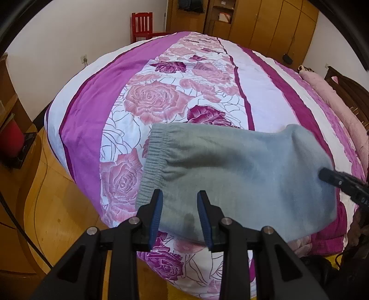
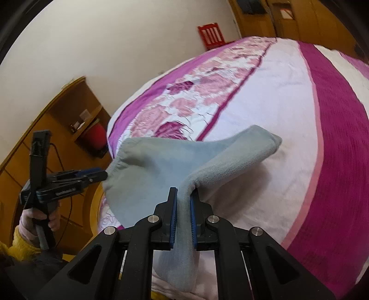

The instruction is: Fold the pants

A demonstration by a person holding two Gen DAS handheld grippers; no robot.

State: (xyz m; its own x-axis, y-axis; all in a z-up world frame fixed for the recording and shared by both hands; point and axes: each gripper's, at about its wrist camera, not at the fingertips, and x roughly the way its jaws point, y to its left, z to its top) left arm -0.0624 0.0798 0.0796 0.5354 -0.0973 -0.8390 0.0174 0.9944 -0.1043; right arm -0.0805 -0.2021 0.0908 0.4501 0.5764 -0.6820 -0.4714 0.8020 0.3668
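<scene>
Grey-blue fleece pants [image 1: 242,175] lie folded near the front edge of the bed, with the ribbed waistband [image 1: 152,161] at the left. My left gripper [image 1: 181,207] stands open over the near edge of the pants, just right of the waistband, with fabric showing between its fingers. My right gripper [image 2: 184,203] is shut on a bunched fold of the pants [image 2: 161,166] and holds it up off the bed, while a leg end [image 2: 265,143] trails behind. The left gripper [image 2: 101,176] reaches the waistband side in the right wrist view. The right gripper [image 1: 325,175] comes in from the right.
The bed cover [image 1: 265,99] has purple and white stripes and a rose band. A pink quilt [image 1: 341,108] lies along the headboard side. A red chair [image 1: 141,24] and wooden wardrobes [image 1: 265,20] stand behind. Left of the bed are a wooden shelf unit [image 2: 76,110], a red cylinder [image 1: 11,138] and wood floor.
</scene>
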